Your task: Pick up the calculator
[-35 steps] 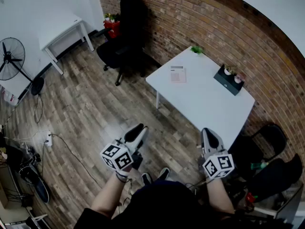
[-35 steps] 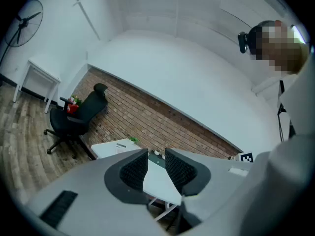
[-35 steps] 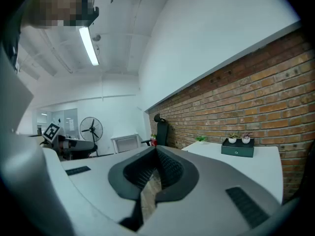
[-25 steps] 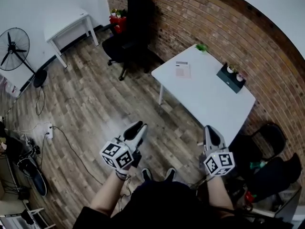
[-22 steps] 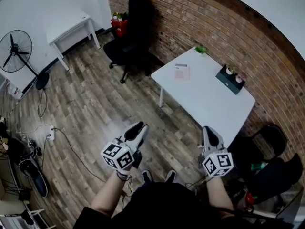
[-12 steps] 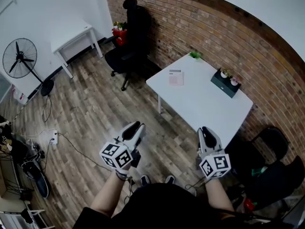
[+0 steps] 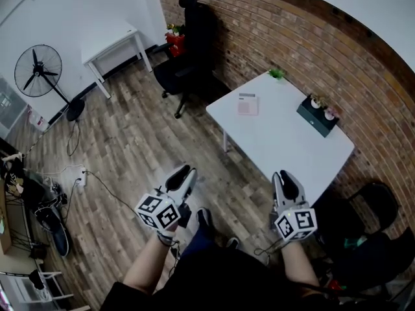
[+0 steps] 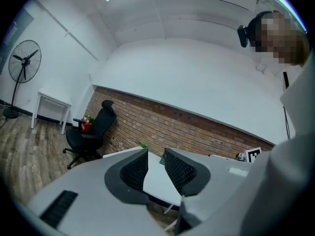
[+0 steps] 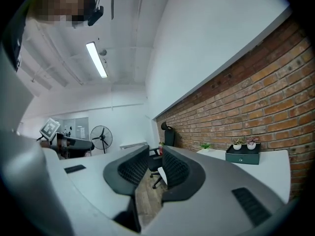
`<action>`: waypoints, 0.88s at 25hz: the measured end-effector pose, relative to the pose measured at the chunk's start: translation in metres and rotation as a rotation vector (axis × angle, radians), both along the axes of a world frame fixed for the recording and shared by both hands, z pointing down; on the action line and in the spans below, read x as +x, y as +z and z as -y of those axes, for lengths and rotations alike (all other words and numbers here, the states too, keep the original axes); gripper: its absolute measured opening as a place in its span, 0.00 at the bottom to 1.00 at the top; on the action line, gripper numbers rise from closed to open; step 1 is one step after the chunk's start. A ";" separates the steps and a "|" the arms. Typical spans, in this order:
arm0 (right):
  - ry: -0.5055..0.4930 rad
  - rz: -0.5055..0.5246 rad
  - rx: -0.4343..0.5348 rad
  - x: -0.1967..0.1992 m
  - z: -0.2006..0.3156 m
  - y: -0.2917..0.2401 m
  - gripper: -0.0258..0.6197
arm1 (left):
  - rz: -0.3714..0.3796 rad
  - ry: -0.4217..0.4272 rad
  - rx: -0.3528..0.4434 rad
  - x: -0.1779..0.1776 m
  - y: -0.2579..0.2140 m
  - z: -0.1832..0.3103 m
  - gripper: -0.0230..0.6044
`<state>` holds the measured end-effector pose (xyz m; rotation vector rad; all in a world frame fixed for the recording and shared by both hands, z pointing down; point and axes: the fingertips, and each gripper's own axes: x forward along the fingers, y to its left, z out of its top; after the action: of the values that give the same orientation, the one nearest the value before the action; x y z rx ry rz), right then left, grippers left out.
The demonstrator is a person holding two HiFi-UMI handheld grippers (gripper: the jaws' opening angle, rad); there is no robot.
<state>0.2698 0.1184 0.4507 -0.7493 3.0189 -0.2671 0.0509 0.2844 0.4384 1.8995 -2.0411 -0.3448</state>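
**Calculator out of reach, both grippers empty**

The person stands on the wood-plank floor [image 7: 130,148], well apart from the white rectangular table [image 7: 292,148]. The left gripper [image 7: 183,172] and right gripper [image 7: 285,179] are carried level in front of the body, probably just for the approach. In each gripper view the jaws stand slightly parted with nothing between them.

The calculator [image 7: 247,103], a flat, pale pinkish rectangle with a darker strip along one short edge, lies near the table's far-left corner. It sits clear of the dark green box [image 7: 318,116] with its small pots by the brick wall.
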 end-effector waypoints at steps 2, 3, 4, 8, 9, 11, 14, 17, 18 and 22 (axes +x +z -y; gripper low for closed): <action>0.007 -0.001 -0.001 -0.011 0.011 0.002 0.17 | -0.009 -0.004 0.003 -0.015 0.005 0.011 0.20; 0.012 -0.002 0.000 -0.017 0.017 0.004 0.17 | -0.016 -0.003 0.003 -0.022 0.009 0.017 0.20; 0.017 -0.004 0.002 -0.023 0.023 0.005 0.17 | -0.023 -0.001 0.003 -0.030 0.012 0.023 0.20; 0.062 -0.018 -0.005 -0.055 0.048 0.005 0.17 | -0.041 0.033 0.010 -0.069 0.020 0.051 0.20; 0.076 -0.016 -0.014 -0.064 0.055 0.005 0.17 | -0.045 0.044 0.012 -0.081 0.020 0.060 0.20; 0.100 -0.013 -0.026 -0.085 0.069 0.003 0.16 | -0.052 0.064 0.016 -0.107 0.020 0.077 0.20; 0.142 -0.019 -0.028 -0.116 0.086 0.001 0.16 | -0.059 0.096 0.023 -0.147 0.017 0.103 0.20; 0.182 -0.030 -0.033 -0.141 0.098 0.005 0.16 | -0.065 0.133 0.026 -0.178 0.016 0.124 0.20; 0.195 -0.034 -0.035 -0.149 0.101 0.006 0.16 | -0.068 0.146 0.026 -0.187 0.016 0.129 0.20; 0.237 -0.057 -0.049 -0.177 0.108 0.010 0.16 | -0.092 0.191 0.018 -0.220 0.030 0.148 0.20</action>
<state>0.0928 0.0103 0.4603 -1.1253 2.9444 -0.3183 -0.1687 0.1369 0.4679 2.0296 -1.7876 -0.3946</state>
